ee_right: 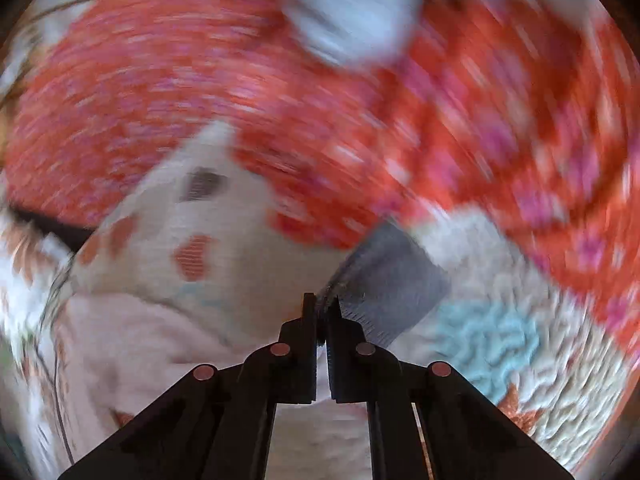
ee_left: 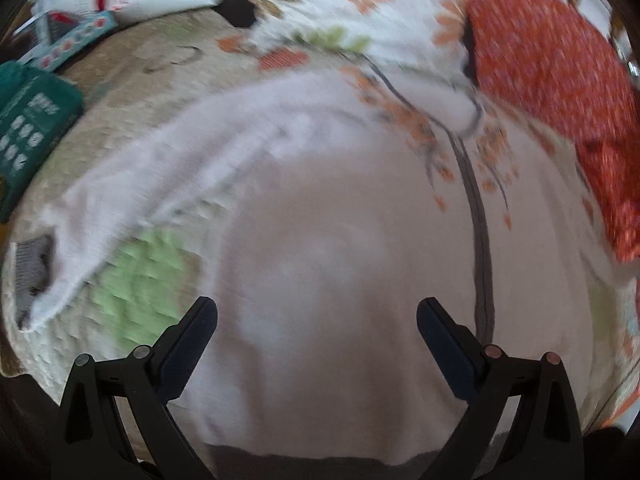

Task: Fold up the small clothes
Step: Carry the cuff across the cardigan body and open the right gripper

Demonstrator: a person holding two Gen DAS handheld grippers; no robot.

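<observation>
Here, left gripper [ee_left: 316, 312] spread above soft white garment [ee_left: 320, 240], right gripper [ee_right: 322, 308] pinching ribbed grey cuff [ee_right: 384, 280].

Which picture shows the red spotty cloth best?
The left wrist view. There the red spotty cloth lies on the quilt with its edges showing, only a little blurred. The right wrist view is filled with it, but so smeared that its shape is lost.

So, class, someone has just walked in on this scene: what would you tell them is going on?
A person with a gripper in each hand is folding small clothes on a patterned bedspread. The right gripper is shut on the grey cuff of a small garment. The left gripper is open and holds nothing, above a pale pink garment. An orange-red floral cloth lies beyond. Both views are blurred.
</observation>
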